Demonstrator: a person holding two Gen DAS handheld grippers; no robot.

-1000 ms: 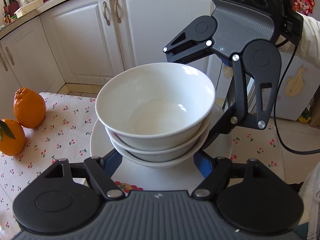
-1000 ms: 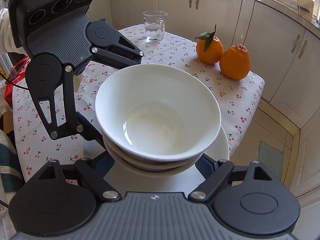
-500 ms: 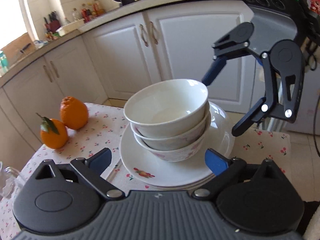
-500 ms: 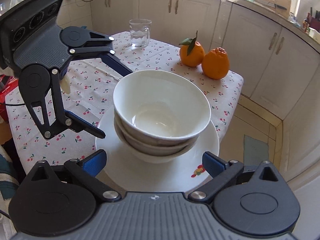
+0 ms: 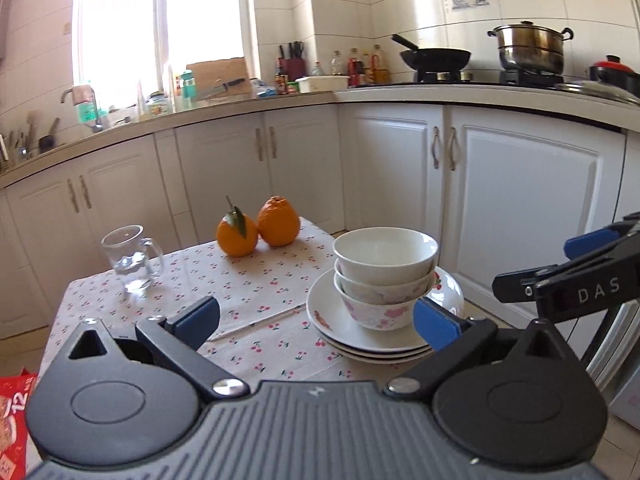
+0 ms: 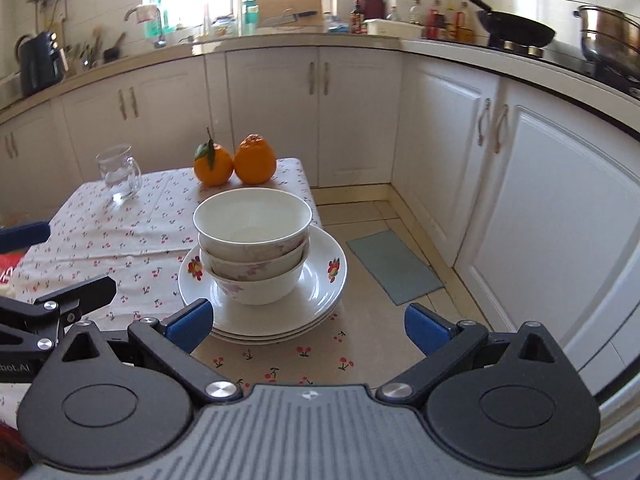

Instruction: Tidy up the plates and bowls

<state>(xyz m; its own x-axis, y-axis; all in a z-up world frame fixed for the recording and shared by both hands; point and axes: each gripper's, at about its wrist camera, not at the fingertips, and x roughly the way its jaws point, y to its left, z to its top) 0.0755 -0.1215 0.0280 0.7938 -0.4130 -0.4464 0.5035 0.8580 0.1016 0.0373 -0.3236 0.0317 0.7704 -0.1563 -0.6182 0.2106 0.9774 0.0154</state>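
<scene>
With both the left gripper (image 5: 316, 320) and right gripper (image 6: 308, 324) released and empty, the three nested white ceramic bowls (image 6: 253, 246) on stacked white plates (image 6: 320, 300) near the cherry-print tabletop (image 6: 132, 240) right edge look heavy, slick, breakable; grasp opposite plate rims.

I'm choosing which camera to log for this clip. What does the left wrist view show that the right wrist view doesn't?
Only the left wrist view shows the red-lidded pot and the red packet. Only the right wrist view shows the black kettle and the floor mat. Both show the stacked bowls on the plates, the oranges, the glass mug, the wok, and both grippers open, left and right.
</scene>
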